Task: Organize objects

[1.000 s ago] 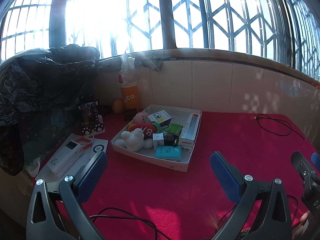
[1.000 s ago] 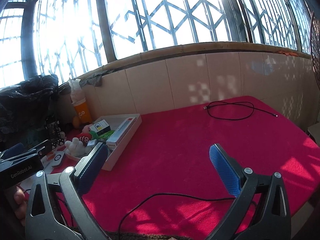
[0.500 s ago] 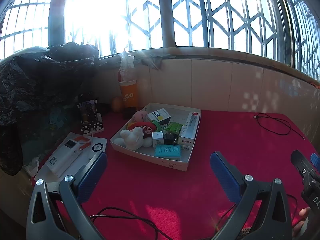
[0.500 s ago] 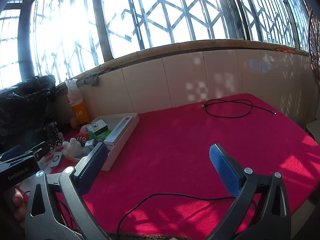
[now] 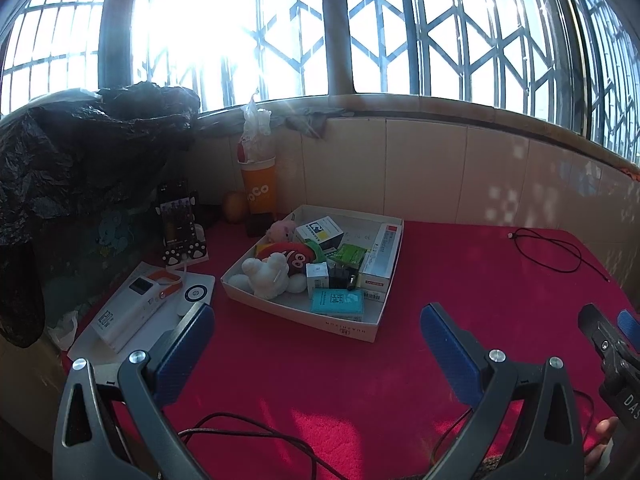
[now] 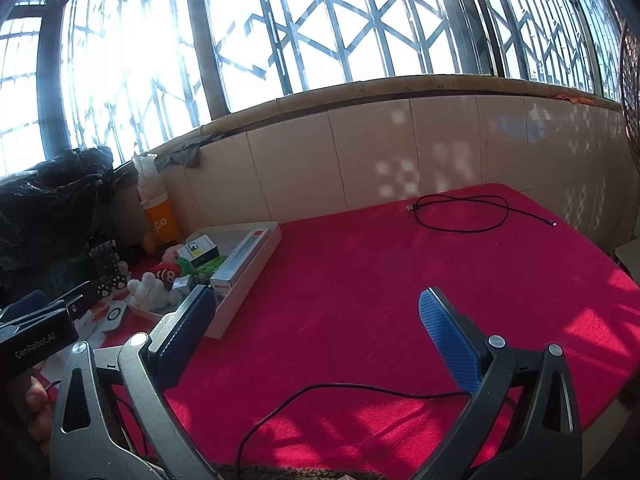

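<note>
A white cardboard box (image 5: 352,326) sits on the red cloth and holds a white plush toy (image 5: 268,276), a red plush toy (image 5: 294,254), a teal packet (image 5: 338,301), a long red-and-white carton (image 5: 382,258) and several small boxes. The box also shows at the left of the right wrist view (image 6: 244,280). My left gripper (image 5: 316,336) is open and empty, above the cloth in front of the box. My right gripper (image 6: 312,328) is open and empty, to the right of the box.
A white power bank (image 5: 132,308) lies on a white package left of the box. A phone on a stand (image 5: 178,228), an orange cup (image 5: 260,190) and an orange fruit (image 5: 235,207) stand by the tiled wall. A black cable (image 6: 460,210) lies far right. Black plastic (image 5: 80,152) covers the left.
Both grippers have shifted slightly, so the box sits a little higher in the views. Both stay open. Nothing on the table has moved.
</note>
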{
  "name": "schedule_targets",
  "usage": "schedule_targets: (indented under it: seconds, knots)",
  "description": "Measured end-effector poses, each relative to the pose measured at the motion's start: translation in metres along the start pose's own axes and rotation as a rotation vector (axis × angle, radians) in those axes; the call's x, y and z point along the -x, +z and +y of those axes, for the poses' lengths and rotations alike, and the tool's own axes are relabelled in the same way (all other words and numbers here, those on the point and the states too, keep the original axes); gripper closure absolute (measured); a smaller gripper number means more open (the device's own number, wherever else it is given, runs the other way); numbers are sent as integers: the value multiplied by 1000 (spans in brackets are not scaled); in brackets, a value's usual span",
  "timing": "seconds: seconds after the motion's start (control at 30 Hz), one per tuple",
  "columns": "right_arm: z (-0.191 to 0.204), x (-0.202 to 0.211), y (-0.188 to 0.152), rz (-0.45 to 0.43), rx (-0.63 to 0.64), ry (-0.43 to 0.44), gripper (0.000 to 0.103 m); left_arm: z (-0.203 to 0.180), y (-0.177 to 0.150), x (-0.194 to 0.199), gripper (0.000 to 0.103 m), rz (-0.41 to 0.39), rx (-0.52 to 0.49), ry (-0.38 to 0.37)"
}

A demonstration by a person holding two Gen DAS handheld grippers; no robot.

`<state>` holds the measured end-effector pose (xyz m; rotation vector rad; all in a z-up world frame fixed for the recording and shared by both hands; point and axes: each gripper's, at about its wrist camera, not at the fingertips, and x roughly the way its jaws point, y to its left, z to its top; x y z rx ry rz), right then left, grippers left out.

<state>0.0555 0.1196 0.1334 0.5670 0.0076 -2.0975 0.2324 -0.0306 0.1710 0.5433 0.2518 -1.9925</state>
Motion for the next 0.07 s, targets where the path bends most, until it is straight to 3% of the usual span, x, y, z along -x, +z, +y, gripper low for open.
schedule_targets:
  seconds: [0.07]
  knots:
    - [0, 0, -1, 4, -1, 2, 0, 1, 0, -1, 0, 4, 3, -2]
